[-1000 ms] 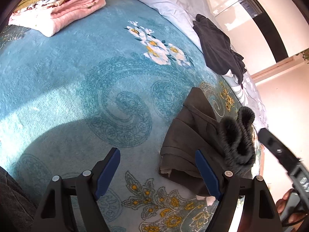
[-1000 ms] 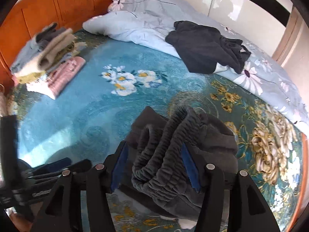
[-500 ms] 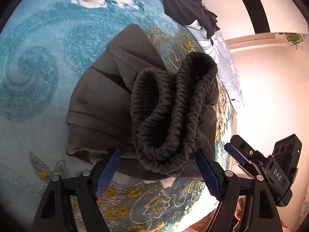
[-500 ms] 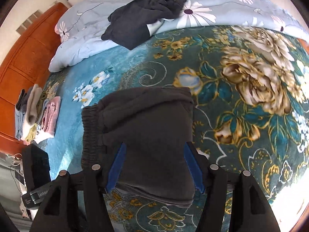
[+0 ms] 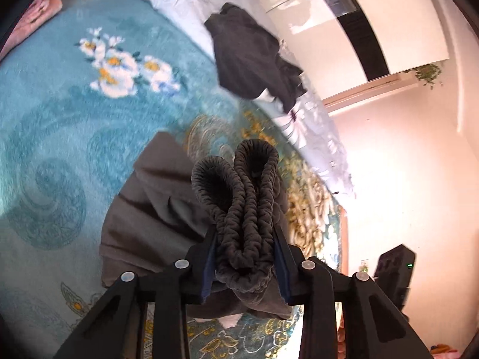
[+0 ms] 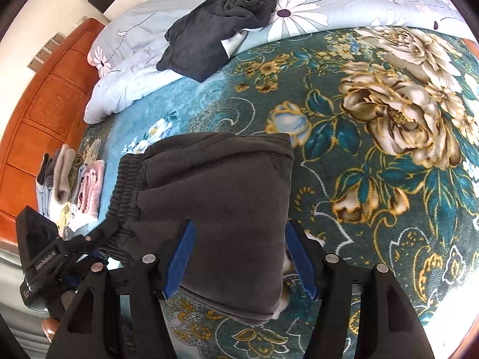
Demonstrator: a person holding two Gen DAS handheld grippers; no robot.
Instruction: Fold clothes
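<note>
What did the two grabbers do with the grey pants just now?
A second ago the right gripper held the bunched elastic waistband. It let go and now stands open over the grey pants. The left gripper, which was open over the blanket, swung across and shut on the waistband. The black garment on the duvet and the folded pile have not moved.

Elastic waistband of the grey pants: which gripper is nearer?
Left. The left gripper is clamped on the bunched waistband. The right gripper is open over the folded pant body, away from the waistband edge.
</note>
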